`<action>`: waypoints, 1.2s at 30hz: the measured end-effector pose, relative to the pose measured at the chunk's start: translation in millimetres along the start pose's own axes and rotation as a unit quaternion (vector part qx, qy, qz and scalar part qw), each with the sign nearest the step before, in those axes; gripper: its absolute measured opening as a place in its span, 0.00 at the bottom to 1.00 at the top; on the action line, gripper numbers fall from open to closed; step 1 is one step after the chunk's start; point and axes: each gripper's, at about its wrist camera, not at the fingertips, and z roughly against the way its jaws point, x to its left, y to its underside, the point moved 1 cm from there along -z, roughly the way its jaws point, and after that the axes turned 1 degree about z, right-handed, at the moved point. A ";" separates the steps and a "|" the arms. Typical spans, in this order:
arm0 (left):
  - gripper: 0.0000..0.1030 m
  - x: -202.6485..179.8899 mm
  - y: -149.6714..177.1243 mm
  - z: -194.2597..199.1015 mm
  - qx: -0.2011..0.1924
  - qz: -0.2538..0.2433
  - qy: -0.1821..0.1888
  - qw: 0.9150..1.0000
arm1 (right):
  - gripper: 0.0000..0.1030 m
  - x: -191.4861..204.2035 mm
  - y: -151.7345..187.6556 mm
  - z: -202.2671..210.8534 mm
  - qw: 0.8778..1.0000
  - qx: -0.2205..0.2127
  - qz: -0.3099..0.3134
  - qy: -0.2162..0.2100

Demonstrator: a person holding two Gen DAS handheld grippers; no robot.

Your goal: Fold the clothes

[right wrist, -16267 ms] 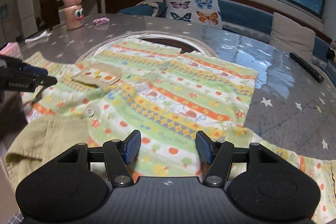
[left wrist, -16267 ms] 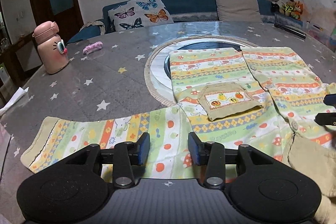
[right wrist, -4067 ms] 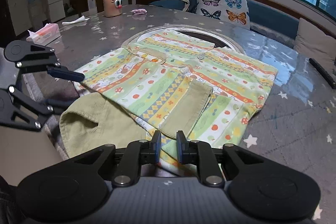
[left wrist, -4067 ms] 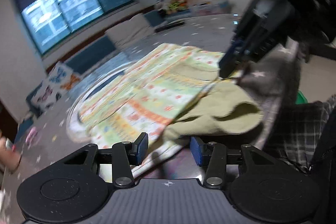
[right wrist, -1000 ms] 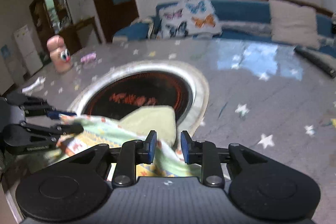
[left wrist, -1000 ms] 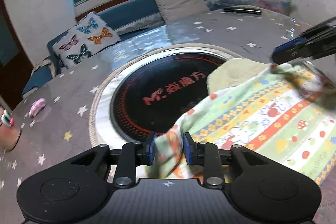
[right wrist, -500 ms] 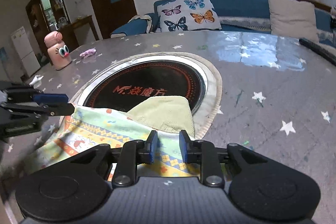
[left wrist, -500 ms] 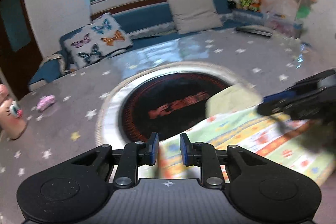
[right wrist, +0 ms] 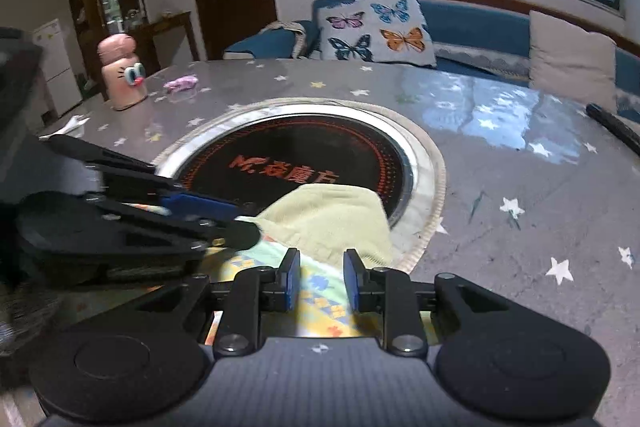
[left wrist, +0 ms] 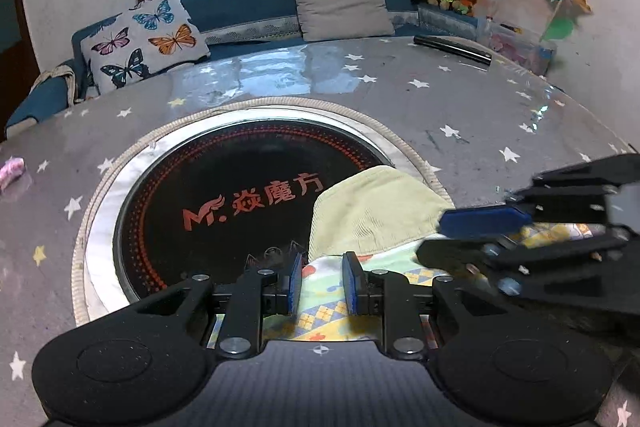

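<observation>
The garment, striped green, yellow and orange with a pale corduroy part, lies folded at the near edge of the black cooktop disc. My left gripper is shut on the striped edge, and cloth fills the gap between its blue pads. My right gripper is likewise shut on the striped cloth, just in front of the corduroy part. The two grippers are close together: the right gripper shows at the right of the left wrist view, and the left gripper at the left of the right wrist view.
The grey star-patterned table carries a pink bottle, a small pink item, a white tissue and a black bar at its far right. A sofa with cushions stands behind it.
The cloth, lifted a second ago, now rests low on the table. The two grippers have drawn closer together, and less of the striped cloth shows between them.
</observation>
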 end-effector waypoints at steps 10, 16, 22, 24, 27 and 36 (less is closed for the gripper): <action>0.24 -0.6 7.0 4.2 -0.016 0.001 -0.008 1.000 | 0.23 49.8 27.3 36.7 0.995 0.001 0.095 -0.040; 0.24 -1.5 18.2 27.1 -0.036 0.000 -0.023 0.999 | 0.23 73.5 49.9 58.5 0.991 -0.001 0.120 -0.061; 0.24 -8.5 43.7 62.0 -0.061 -0.013 -0.018 0.998 | 0.23 69.9 59.3 80.8 0.994 -0.014 0.080 -0.079; 0.25 -11.0 55.3 71.3 -0.065 -0.018 -0.017 0.998 | 0.23 60.3 62.5 86.9 0.996 -0.016 0.057 -0.073; 0.25 -13.3 68.9 81.0 -0.068 -0.021 -0.018 0.997 | 0.23 43.6 70.0 94.5 0.998 -0.015 0.026 -0.052; 0.25 -1.9 88.4 90.3 -0.063 0.008 -0.014 0.998 | 0.20 -6.7 87.2 106.3 0.999 0.018 -0.010 0.034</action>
